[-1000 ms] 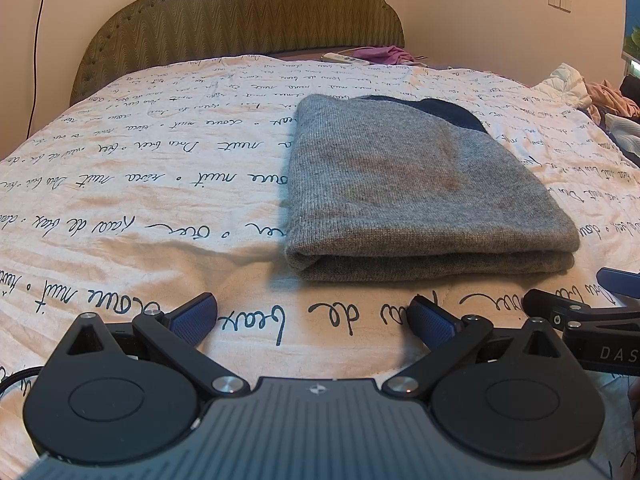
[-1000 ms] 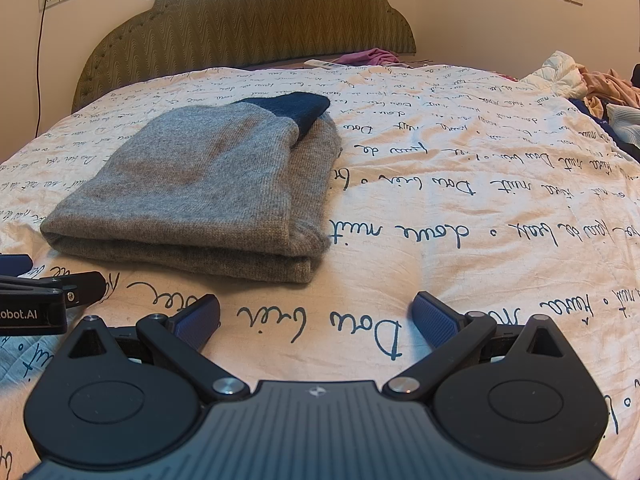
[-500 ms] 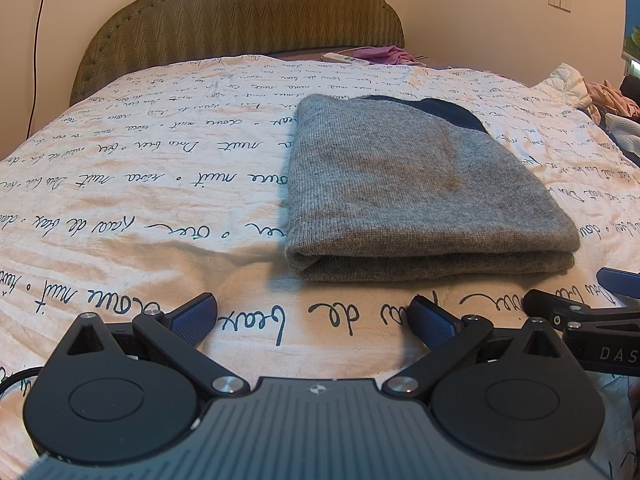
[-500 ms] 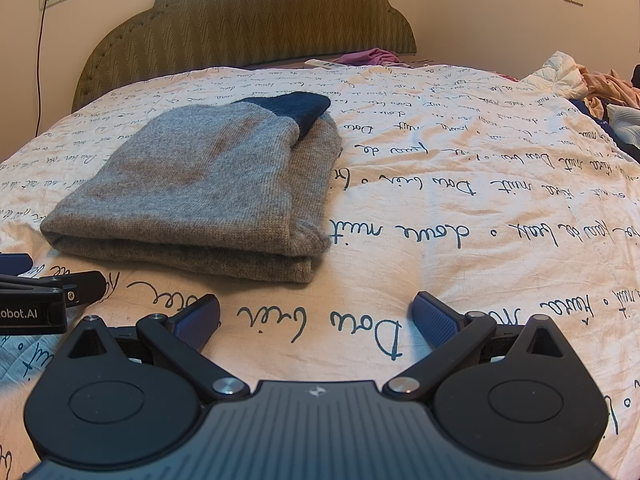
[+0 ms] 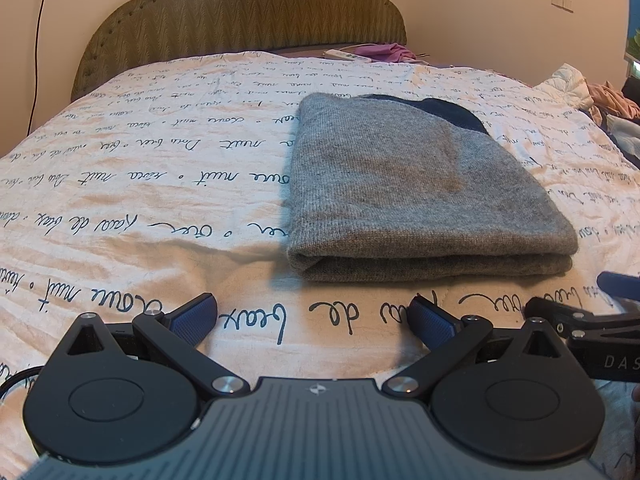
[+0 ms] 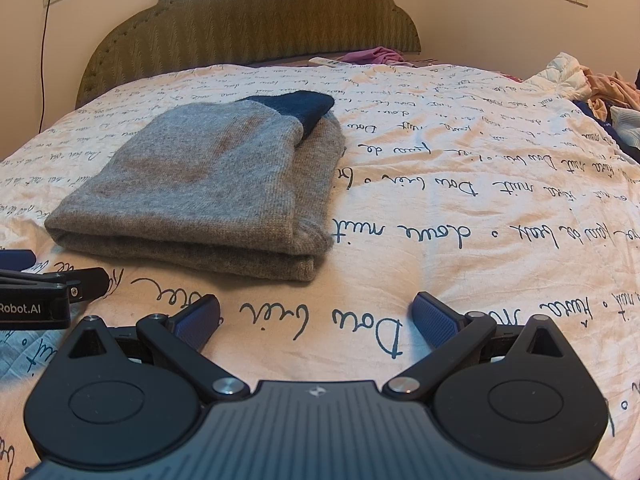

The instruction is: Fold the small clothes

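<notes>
- The sweater (image 5: 420,184) is lying folded on the bed (image 5: 140,184), a grey bundle with a navy part (image 6: 298,108) showing at its far end.
- The left tool (image 5: 314,314) is hovering just short of the sweater's near folded edge, fingers spread wide and pinching nothing.
- The right tool (image 6: 316,314) is sitting beside it, fingers also spread and empty, with bare sheet between them.
- From the left tool the sweater is lying ahead and a little to the right; from the right tool it is lying ahead and to the left, so the bundle is sitting between the two, roughly centred on the gap.
- Its long axis is running away from both tools toward the headboard (image 6: 248,24), with the thick fold edge facing them.
- The left tool is looking slightly nearer that edge, though the difference is small.
- Judging by the neat layered edge, the folding is looking largely finished; any further move would be reaching forward to the near corners, one tool to each.
- Loose clothes (image 6: 600,84) are piling at the bed's right side, well apart from the sweater.
</notes>
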A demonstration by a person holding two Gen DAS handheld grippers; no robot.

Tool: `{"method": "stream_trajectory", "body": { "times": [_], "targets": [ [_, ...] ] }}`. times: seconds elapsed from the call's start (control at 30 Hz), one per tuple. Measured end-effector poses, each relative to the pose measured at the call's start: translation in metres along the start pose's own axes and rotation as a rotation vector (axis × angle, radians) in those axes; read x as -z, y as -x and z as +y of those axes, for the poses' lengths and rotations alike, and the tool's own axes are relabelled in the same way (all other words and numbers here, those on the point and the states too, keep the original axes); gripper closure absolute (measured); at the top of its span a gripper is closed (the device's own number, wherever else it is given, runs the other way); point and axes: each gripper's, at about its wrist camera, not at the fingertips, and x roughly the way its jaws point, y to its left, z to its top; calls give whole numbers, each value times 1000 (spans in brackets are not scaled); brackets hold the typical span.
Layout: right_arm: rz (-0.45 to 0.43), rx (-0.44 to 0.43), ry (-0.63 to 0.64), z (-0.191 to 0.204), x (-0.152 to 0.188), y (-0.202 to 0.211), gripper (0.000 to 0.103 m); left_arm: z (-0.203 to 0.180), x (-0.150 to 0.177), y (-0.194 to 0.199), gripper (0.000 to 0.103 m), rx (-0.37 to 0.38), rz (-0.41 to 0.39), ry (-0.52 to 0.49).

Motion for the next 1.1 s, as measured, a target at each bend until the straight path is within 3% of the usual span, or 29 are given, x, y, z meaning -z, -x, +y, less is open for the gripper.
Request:
{"method": "stream_trajectory", "body": {
  "times": [0.13, 0.43, 0.73, 0.87, 0.93, 1.1],
  "targets": [
    [29, -14, 15, 1, -2, 10, 0, 3, -5, 16, 0, 21, 12, 78],
    [-7, -52, 13, 8, -9, 46, 0, -7, -6, 61, 0, 9, 2, 45],
    [1, -41, 21, 13, -11, 47, 0, -5, -8, 61, 0, 33, 21, 74],
    [9, -36, 17, 12, -10, 45, 0, -5, -8, 71, 3, 28, -26, 93],
    [11, -43, 12, 12, -10, 44, 0, -5, -11, 71, 5, 71, -1, 111],
    [14, -44, 5, 13, -10, 43, 0, -15, -11, 79, 2, 88, -20, 50]
  ]
}}
